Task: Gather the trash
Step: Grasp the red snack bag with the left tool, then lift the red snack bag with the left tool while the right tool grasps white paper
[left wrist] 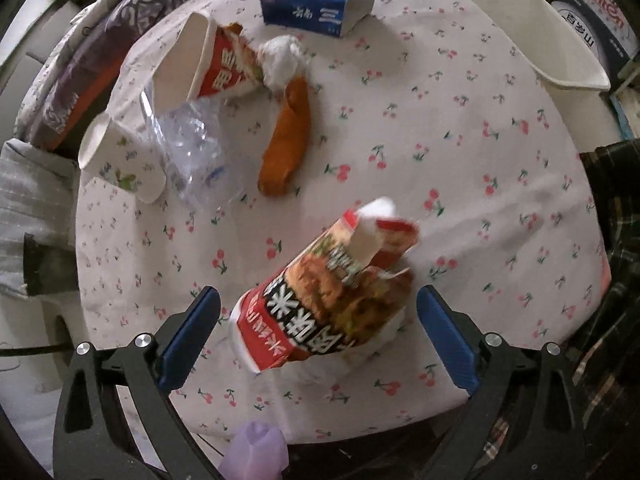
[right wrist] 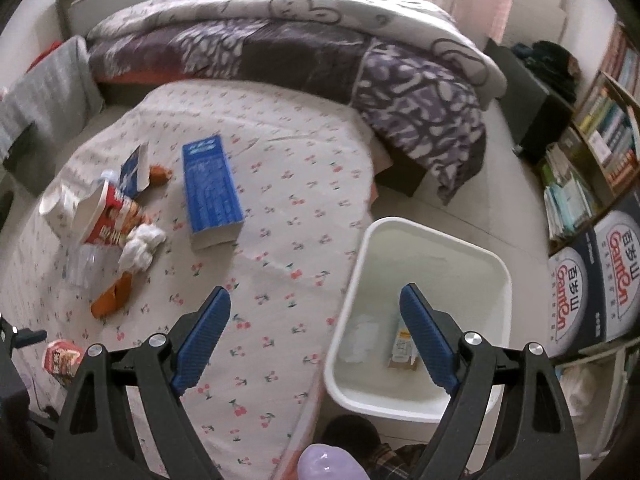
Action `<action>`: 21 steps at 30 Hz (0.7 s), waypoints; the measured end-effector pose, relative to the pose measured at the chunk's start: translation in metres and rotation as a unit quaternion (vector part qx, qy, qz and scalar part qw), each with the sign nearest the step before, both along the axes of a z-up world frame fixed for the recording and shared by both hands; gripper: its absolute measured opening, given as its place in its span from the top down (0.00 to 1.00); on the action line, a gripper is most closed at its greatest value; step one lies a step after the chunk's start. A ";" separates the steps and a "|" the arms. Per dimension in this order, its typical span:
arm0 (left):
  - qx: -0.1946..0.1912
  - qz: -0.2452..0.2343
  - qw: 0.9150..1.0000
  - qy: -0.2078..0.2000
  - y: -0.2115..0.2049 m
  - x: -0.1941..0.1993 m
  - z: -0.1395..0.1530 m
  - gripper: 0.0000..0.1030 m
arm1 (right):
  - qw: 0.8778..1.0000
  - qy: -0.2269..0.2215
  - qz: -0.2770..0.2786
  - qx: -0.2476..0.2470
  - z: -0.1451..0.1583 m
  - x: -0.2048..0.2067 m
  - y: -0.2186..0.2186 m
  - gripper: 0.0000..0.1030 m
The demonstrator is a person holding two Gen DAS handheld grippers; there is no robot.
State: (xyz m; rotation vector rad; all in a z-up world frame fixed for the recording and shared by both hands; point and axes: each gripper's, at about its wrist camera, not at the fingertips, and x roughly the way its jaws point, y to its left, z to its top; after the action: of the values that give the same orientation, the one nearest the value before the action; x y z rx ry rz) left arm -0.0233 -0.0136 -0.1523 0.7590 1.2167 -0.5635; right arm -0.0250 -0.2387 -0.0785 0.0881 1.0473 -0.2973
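L gripper [left wrist: 318,320] jaws wide, noodle cup [left wrist: 320,292] between pads, untouched, R gripper [right wrist: 316,336] wide, empty, white bin [right wrist: 424,240] just ahead-right

Open tablecloth [left wrist: 460,152] beside bin [right wrist: 420,248]

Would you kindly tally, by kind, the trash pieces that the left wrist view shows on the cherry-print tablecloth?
Red printed paper tubs: 2
White floral paper cup: 1
Blue carton: 1
Crushed clear bottle: 1
Crumpled white tissue: 1
Orange wrapper: 1
Total: 7
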 end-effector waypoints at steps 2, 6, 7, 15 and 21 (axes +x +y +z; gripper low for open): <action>-0.010 0.004 1.000 0.007 0.006 0.002 -0.002 0.19 | 1.000 0.004 0.009 -0.005 -0.002 0.003 0.008 0.18; -0.065 0.037 0.997 0.018 0.027 0.011 0.009 0.32 | 1.000 0.009 0.021 -0.009 -0.006 0.010 0.019 0.18; -0.085 0.051 0.995 0.025 0.034 0.015 0.013 0.38 | 1.000 0.011 0.023 -0.009 -0.006 0.011 0.022 0.18; -0.145 0.138 0.980 0.016 0.071 0.039 0.030 0.77 | 0.998 0.021 0.056 -0.005 -0.014 0.022 0.052 0.18; -0.157 0.203 0.966 0.023 0.091 0.052 0.032 0.82 | 0.996 0.039 0.080 0.009 -0.026 0.028 0.071 0.18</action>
State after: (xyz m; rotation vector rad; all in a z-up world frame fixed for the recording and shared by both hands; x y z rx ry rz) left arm 0.0283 0.0771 -0.1206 0.2192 1.2453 -0.4196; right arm 0.0029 -0.1673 -0.1041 0.0095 1.1272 -0.1467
